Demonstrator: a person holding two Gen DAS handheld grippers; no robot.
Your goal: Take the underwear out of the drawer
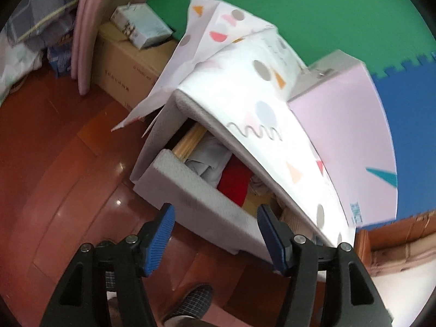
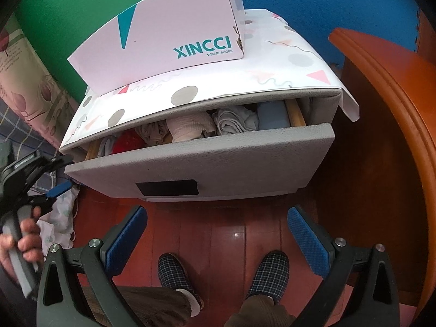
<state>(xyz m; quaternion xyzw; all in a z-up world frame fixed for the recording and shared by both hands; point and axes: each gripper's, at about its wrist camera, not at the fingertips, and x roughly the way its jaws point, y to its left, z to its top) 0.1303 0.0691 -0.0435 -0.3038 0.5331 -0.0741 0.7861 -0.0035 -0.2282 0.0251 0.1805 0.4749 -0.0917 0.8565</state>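
Closest in the right wrist view, the right gripper (image 2: 215,234) hangs with its blue-padded fingers (image 2: 125,237) spread wide and holding nothing, above the red-brown wooden floor (image 2: 231,218) and the person's two checked slippers (image 2: 272,269). In the left wrist view the left gripper (image 1: 214,234) is likewise spread apart and empty, its fingers (image 1: 163,234) framing the near corner of the grey drawer front (image 1: 201,201). That gripper also shows at the left edge of the right view, gripped by the person's hand (image 2: 26,242), beside crumpled patterned cloth (image 2: 60,218) on the floor. Just beyond the right fingers stands the drawer (image 2: 223,160), pulled partly open, its grey front bearing a dark rectangular patch (image 2: 167,188). Inside it lies the underwear (image 2: 190,128): folded and rolled pieces packed side by side in red, beige, pale grey and blue, none touched by either gripper. Over the cabinet top lies white paper (image 2: 185,95) printed with grey dots, triangles and squiggles, and on that rests a pink shoe box (image 2: 163,32) lettered XINCCI. A curved orange-brown wooden piece of furniture (image 2: 387,87) stands to the right. Farthest back are a green wall panel (image 1: 313,5) and blue foam matting (image 2: 327,8), with a brown cardboard box (image 1: 128,68) on the floor to the left.
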